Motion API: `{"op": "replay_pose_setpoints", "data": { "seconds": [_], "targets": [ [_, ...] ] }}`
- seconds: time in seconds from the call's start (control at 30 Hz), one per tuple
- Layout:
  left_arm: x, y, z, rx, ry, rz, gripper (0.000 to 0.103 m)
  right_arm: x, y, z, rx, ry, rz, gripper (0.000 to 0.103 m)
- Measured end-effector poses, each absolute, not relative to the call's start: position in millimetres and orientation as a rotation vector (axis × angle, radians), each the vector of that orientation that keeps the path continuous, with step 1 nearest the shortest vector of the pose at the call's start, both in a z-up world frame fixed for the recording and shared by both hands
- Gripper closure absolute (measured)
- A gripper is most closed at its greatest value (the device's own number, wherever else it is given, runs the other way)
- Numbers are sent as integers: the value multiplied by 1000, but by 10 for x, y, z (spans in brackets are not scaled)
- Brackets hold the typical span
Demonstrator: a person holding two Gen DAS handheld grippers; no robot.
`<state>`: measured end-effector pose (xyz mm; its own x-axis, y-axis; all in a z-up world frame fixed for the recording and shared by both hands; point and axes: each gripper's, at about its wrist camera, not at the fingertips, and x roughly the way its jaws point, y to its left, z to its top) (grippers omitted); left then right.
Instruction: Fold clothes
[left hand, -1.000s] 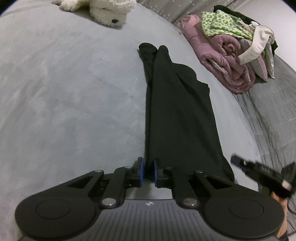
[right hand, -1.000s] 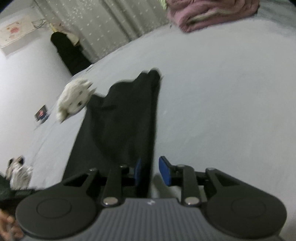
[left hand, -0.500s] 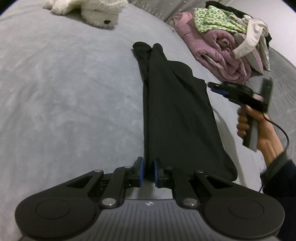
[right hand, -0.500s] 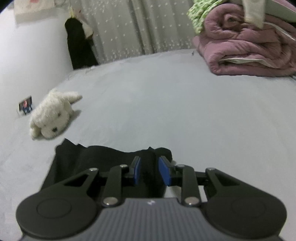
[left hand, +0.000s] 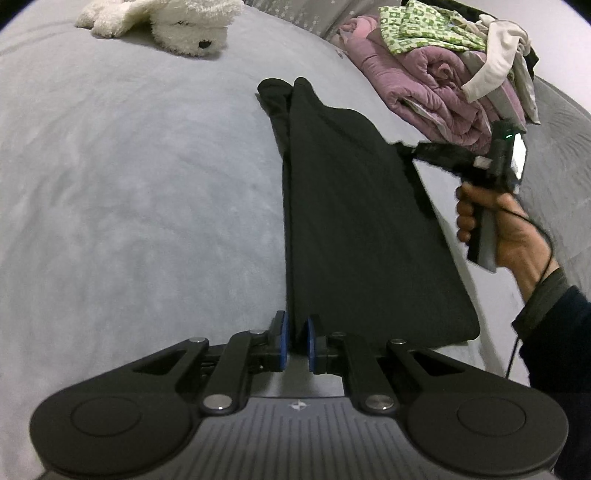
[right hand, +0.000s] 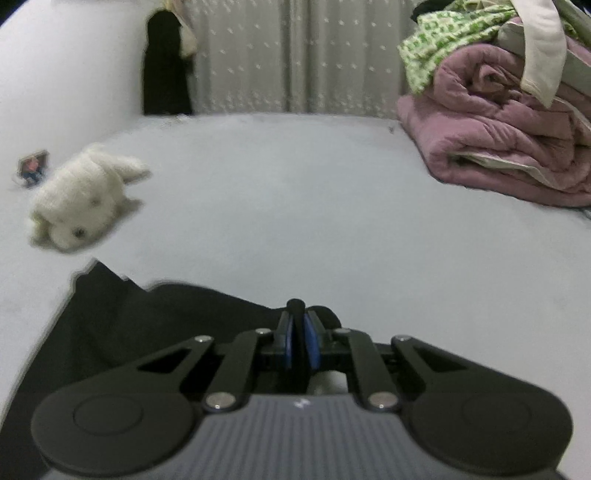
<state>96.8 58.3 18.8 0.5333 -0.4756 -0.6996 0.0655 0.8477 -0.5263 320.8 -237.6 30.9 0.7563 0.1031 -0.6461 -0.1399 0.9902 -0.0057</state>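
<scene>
A long black garment (left hand: pixel 351 221), folded lengthwise, lies on the grey bed (left hand: pixel 129 184) and runs away from me. My left gripper (left hand: pixel 295 343) is at its near end, its blue pads closed narrowly on the left corner of the cloth. A hand (left hand: pixel 495 229) holds my right gripper (left hand: pixel 404 148) at the garment's right edge, about halfway along. In the right wrist view the right gripper (right hand: pixel 300 343) is shut, with a pinch of the black garment (right hand: pixel 147 325) between its pads.
A white plush dog (left hand: pixel 177 22) lies beyond the garment's far end, also seen at the left in the right wrist view (right hand: pixel 77 203). A pile of pink quilt and loose clothes (left hand: pixel 443 92) sits at the far right. Curtains (right hand: pixel 277 55) hang behind the bed.
My right gripper travelled from the garment's near end up along its right edge and closed on the cloth. My left gripper kept its hold on the near corner.
</scene>
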Motion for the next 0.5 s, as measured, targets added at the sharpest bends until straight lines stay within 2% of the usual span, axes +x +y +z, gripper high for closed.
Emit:
{"op": "replay_pose_setpoints", "data": {
  "seconds": [0.13, 0.17, 0.27, 0.47, 0.5],
  "targets": [
    [971, 596, 199, -471, 965, -341, 94, 3146, -2351, 245, -58, 687, 81, 93],
    [972, 601, 207, -471, 967, -341, 94, 3119, -2351, 270, -48, 676, 70, 87],
    [975, 616, 232, -473, 973, -340, 94, 2997, -2311, 339, -18, 660, 68, 58],
    [951, 648, 339, -474, 924, -321, 94, 2460, -1963, 419, 55, 752, 290, 61],
    [957, 643, 333, -476, 927, -322, 94, 2370, -1905, 432, 68, 767, 327, 64]
  ]
}}
